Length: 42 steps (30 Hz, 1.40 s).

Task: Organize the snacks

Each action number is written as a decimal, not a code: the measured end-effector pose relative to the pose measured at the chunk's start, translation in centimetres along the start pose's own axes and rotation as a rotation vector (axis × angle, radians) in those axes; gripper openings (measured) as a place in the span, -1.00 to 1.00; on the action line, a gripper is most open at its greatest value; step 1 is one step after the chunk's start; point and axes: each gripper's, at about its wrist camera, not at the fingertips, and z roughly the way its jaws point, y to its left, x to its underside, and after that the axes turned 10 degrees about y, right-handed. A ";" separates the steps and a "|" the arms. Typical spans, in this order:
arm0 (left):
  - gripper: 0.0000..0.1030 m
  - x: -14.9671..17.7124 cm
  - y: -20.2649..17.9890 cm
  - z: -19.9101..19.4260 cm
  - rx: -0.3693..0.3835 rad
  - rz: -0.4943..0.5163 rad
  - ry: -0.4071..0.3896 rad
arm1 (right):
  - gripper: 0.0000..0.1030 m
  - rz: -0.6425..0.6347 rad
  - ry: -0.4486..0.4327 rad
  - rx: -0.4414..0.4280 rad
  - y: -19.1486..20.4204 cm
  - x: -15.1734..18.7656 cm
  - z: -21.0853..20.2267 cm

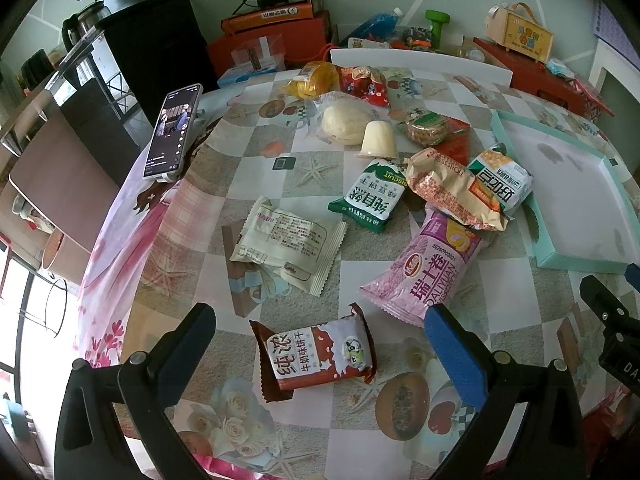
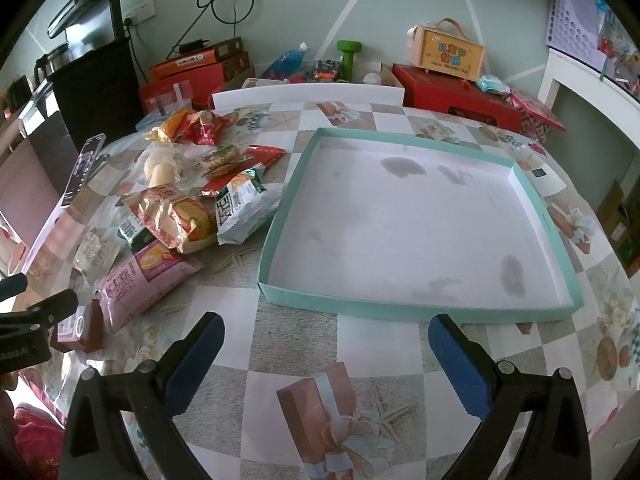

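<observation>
Snacks are all loose on the checkered table (image 2: pixel 372 356), nearest being the brown milk-biscuit pack (image 1: pixel 320 354), which sits right between the spread, empty jaws of the left gripper (image 1: pixel 320 340), so I'd guess that one's first. Behind it come the pink Swiss roll bag (image 1: pixel 428 268), the white wrapper (image 1: pixel 286 244) and the pile further back, all left of the shallow teal tray (image 2: pixel 344 304). The right gripper (image 2: pixel 326 354) hovers wide open near the tray's front wall, and the bare tray has loads of room, its low rim being the only thing to clear.
</observation>
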 end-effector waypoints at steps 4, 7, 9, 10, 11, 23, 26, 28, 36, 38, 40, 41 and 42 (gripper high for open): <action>1.00 0.0 -0.1 0.1 -0.004 -0.001 0.006 | 1.00 0.001 0.001 0.000 -0.1 0.0 0.0; 1.00 0.0 -0.2 0.2 -0.007 -0.004 0.012 | 1.00 0.001 0.003 0.000 -0.1 0.0 0.1; 1.00 0.0 -0.1 0.3 -0.008 -0.007 0.014 | 1.00 0.002 0.004 0.000 -0.1 0.0 0.1; 1.00 0.0 -0.1 0.3 -0.009 -0.008 0.014 | 1.00 0.002 0.004 0.000 0.0 0.0 0.1; 1.00 0.0 -0.1 0.3 -0.008 -0.009 0.014 | 1.00 0.001 0.004 0.000 -0.1 0.0 0.1; 1.00 0.0 1.4 0.0 0.019 -0.049 0.022 | 1.00 -0.021 0.008 -0.029 0.4 0.0 -0.1; 1.00 0.1 2.9 0.0 0.030 -0.069 0.041 | 1.00 -0.075 0.005 -0.035 1.3 -0.3 -0.7; 1.00 0.2 3.6 0.2 0.037 -0.076 0.057 | 1.00 -0.105 0.007 -0.052 2.2 -0.5 -0.8; 1.00 0.7 2.7 2.3 0.108 -0.005 0.159 | 1.00 -0.197 0.058 -0.159 6.7 -1.8 0.1; 1.00 0.7 2.4 2.8 0.124 0.005 0.178 | 1.00 -0.187 0.080 -0.191 7.3 -2.3 0.6; 1.00 0.6 2.2 3.5 0.132 0.008 0.207 | 1.00 -0.165 0.103 -0.218 7.7 -2.9 1.2; 1.00 0.6 2.1 3.8 0.131 0.009 0.221 | 1.00 -0.155 0.116 -0.230 7.9 -3.1 1.6; 1.00 0.6 2.0 4.2 0.131 0.010 0.236 | 1.00 -0.146 0.124 -0.241 8.1 -3.4 1.8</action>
